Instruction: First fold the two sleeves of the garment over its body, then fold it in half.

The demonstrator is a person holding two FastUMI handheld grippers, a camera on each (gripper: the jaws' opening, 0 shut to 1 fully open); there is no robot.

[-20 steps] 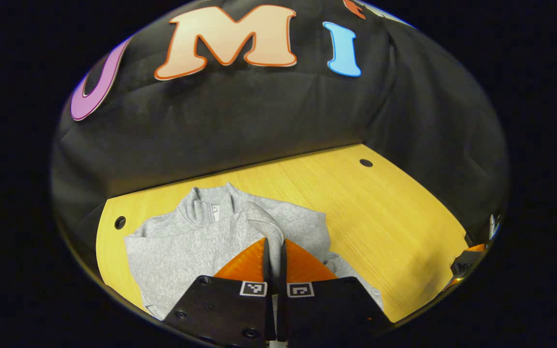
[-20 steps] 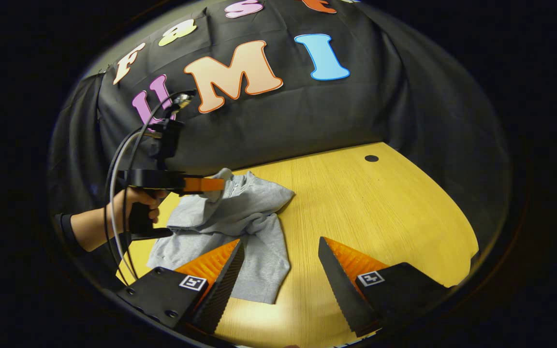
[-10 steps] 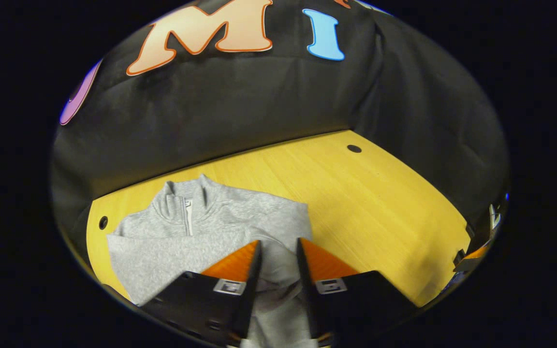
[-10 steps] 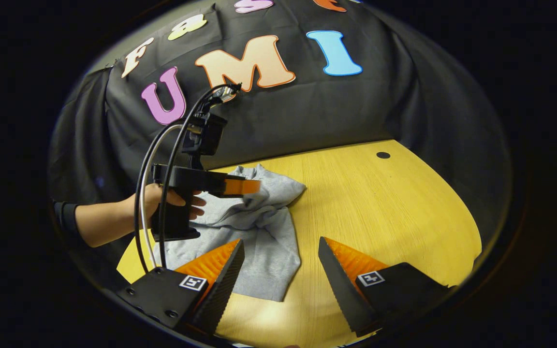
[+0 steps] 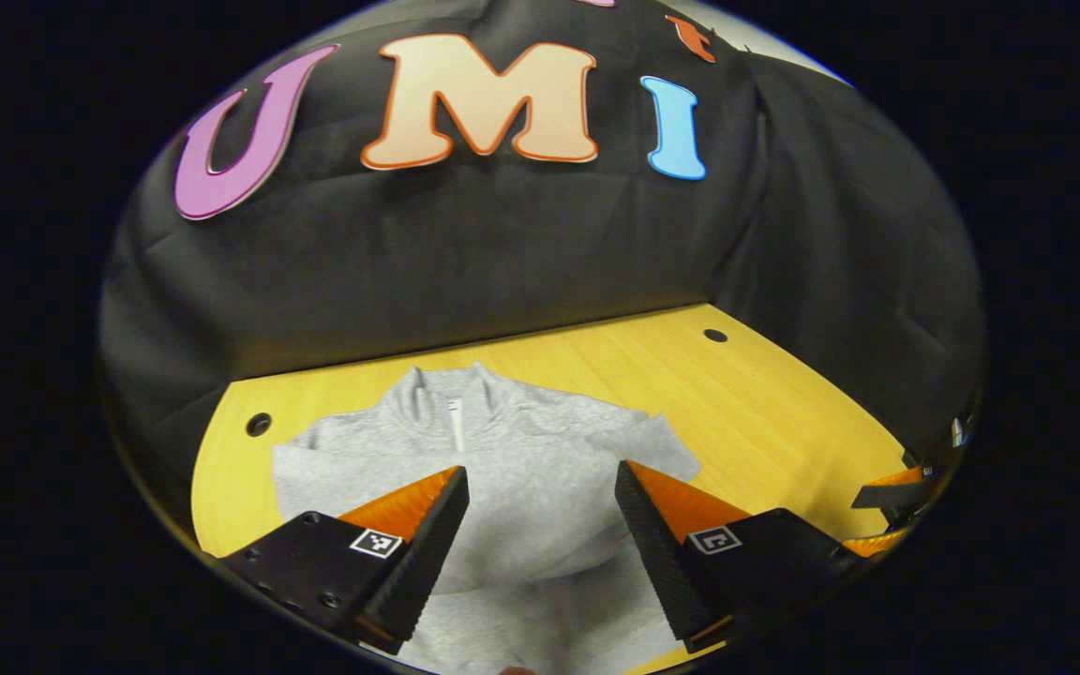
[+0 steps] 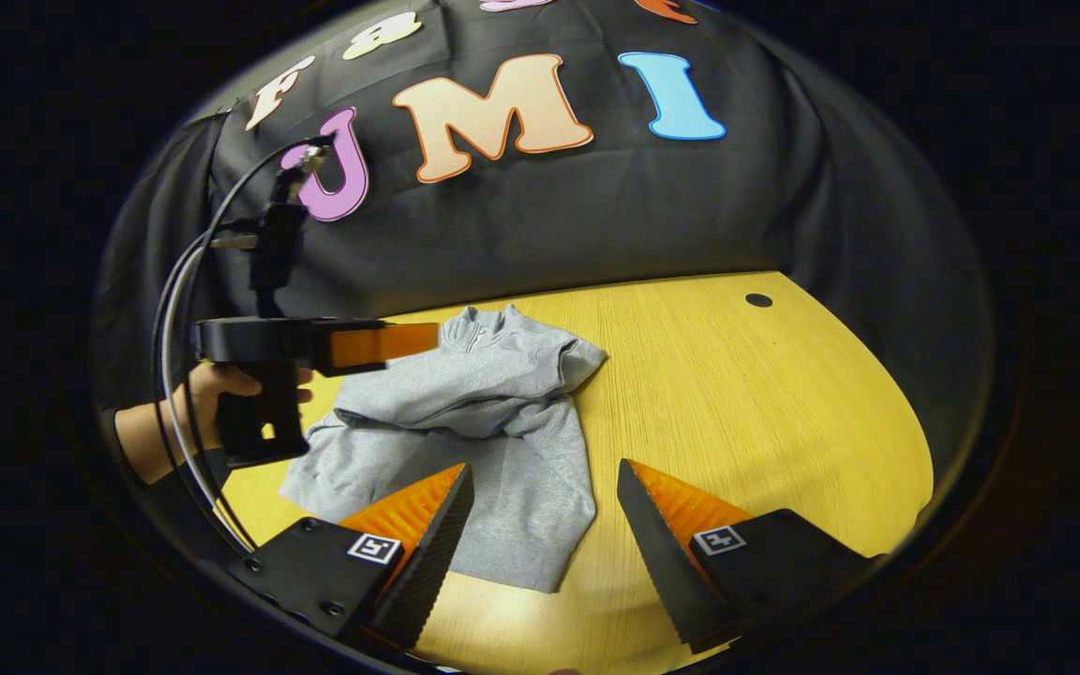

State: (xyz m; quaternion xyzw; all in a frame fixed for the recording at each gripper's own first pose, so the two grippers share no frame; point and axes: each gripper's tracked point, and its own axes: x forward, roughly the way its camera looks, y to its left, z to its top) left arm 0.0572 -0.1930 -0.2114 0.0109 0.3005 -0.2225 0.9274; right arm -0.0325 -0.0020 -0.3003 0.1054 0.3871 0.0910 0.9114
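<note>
A grey zip-neck sweatshirt (image 5: 521,478) lies on the yellow wooden table (image 5: 765,422), collar toward the back wall, a sleeve folded across its chest. My left gripper (image 5: 540,483) hovers open above the chest, nothing between its fingers. In the right gripper view the sweatshirt (image 6: 493,412) lies left of centre, its hem nearest me. My right gripper (image 6: 545,478) is open over the hem's right corner and bare table. The left gripper (image 6: 427,337) hangs above the sweatshirt's left side, held by a hand (image 6: 221,384).
The black cloth wall closes the table at the back and right. Round cable holes (image 5: 715,335) (image 5: 258,424) sit in the tabletop's far corners. Bare wood (image 6: 765,403) stretches to the right of the sweatshirt. Cables (image 6: 179,309) loop from the left gripper's handle.
My left gripper opened and let go of the sleeve, which now lies across the chest, then lifted and drew back. My right gripper has stayed open and almost still.
</note>
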